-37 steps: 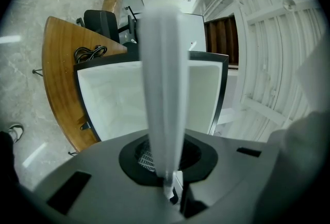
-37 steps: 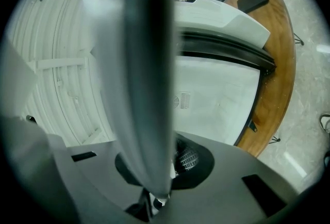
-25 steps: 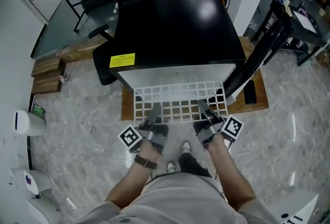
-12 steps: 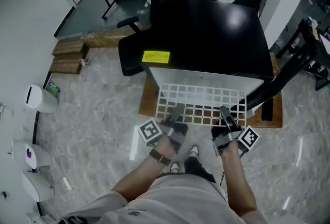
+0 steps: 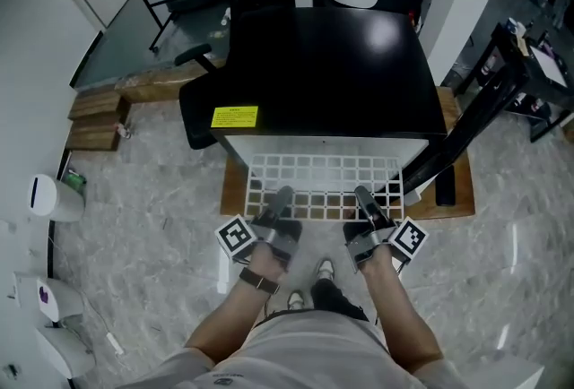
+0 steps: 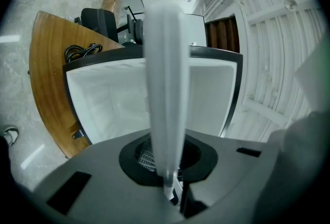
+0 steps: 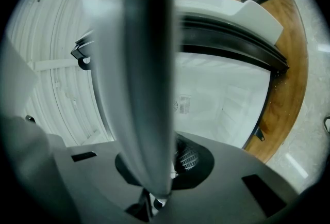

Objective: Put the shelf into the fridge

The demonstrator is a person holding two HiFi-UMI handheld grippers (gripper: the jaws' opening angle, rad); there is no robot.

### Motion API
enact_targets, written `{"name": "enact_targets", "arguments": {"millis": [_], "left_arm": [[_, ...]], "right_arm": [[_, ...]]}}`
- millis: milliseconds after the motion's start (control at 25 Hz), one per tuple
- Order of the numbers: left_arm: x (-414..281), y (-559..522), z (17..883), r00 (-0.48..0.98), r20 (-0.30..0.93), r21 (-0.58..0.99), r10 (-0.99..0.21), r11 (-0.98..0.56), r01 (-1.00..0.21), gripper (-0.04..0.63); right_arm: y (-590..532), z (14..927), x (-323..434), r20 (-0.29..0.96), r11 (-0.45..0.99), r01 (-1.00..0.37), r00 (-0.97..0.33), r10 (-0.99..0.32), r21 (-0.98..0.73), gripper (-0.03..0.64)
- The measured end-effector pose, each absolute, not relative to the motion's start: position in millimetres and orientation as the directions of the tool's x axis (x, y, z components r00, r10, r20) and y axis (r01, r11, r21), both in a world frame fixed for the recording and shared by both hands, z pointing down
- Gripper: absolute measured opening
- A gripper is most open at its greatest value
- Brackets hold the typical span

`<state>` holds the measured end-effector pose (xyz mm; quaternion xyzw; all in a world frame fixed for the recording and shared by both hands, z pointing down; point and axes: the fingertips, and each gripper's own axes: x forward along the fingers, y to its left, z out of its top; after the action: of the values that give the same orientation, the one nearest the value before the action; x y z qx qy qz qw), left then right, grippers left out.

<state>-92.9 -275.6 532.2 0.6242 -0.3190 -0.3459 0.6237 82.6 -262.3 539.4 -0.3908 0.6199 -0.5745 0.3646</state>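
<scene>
I am gripping the wire shelf point(image 5: 323, 174) by its near edge, left tongs point(image 5: 282, 198) and right tongs point(image 5: 362, 196) both clenched on it. Its far edge is sitting at the open fridge point(image 5: 327, 64) mouth. If I am tilting it, it may jam against the walls.

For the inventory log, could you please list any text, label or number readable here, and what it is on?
Yellow label on the fridge top: print too small to read.
Square markers on the left tongs and right tongs holding the shelf: patterns only, no words.
Nothing else legible.
</scene>
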Motion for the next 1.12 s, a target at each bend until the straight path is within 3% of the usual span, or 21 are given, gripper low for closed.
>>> {"name": "enact_targets", "arguments": {"millis": [1120], "left_arm": [[-91,-309,535,0.494,-0.046,0.999,-0.868,-0.051,0.002,0.028]], "right_arm": [[-296,538,87,-0.022,0.059,-0.077,-0.416,-0.909,-0.995,0.048]]}}
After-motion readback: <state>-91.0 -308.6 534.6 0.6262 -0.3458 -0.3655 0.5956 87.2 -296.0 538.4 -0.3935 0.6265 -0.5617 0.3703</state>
